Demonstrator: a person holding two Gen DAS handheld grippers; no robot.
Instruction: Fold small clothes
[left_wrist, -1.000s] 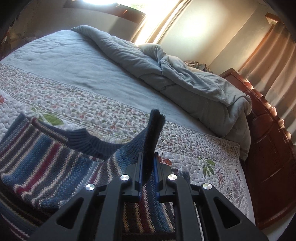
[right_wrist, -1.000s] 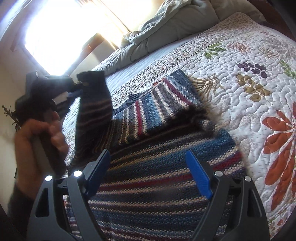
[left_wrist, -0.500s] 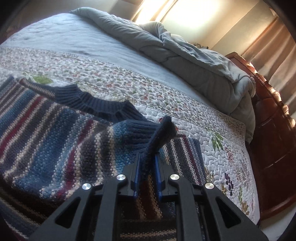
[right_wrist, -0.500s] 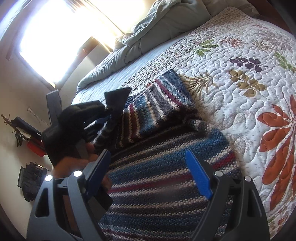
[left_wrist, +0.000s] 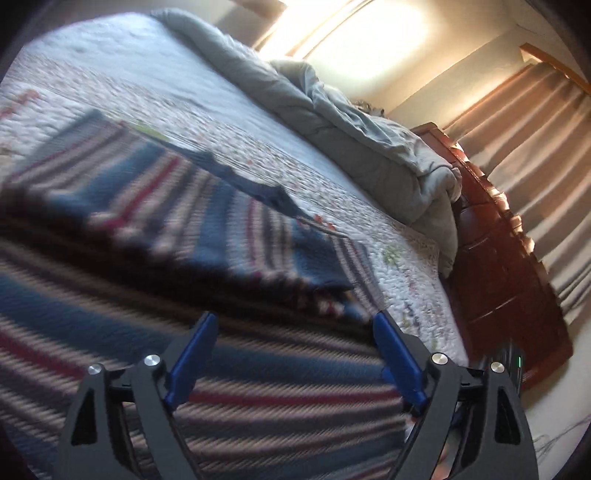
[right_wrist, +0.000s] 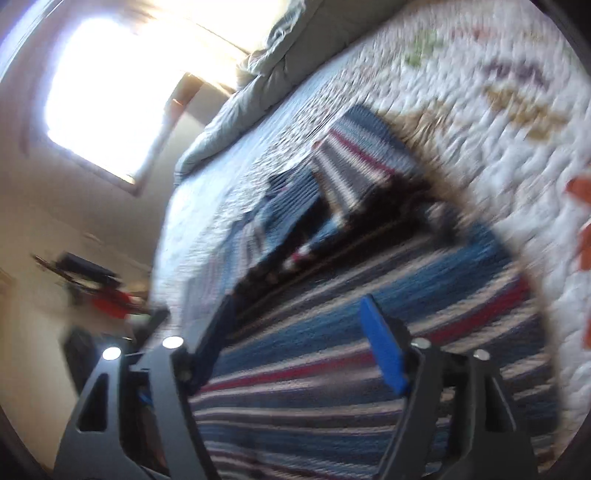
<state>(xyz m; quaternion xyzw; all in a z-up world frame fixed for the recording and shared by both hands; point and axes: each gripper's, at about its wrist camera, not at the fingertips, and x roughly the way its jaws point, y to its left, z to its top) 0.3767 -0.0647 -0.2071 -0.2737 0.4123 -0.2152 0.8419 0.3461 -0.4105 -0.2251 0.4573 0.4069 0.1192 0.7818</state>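
- The striped knitted sweater (left_wrist: 207, 236) lay on the quilted bed (left_wrist: 402, 266), filling the lower left and centre of the left wrist frame and the lower centre of the right wrist frame, with one part folded over its upper body
- The left gripper (left_wrist: 291, 325) hung above the sweater with its jaws spread wide and nothing between them
- The right gripper (right_wrist: 295, 310) was likewise above the lower stripes, jaws spread and empty
- Judged from this, a sleeve fold had just been laid down and the step in hand was the shift toward the next grasp; both views were smeared by motion
- The next move probably called for both grippers to take the sweater's near edge or lower corners and carry that edge up toward the dark blue collar (left_wrist: 266, 192), keeping the folded part flat
- A second before, the left jaws had been pinching the dark cuff and holding it up; half a second before they were lowering it across the body; now that cuff was released
- The right jaws were spread in every frame, though the view had swung and blurred
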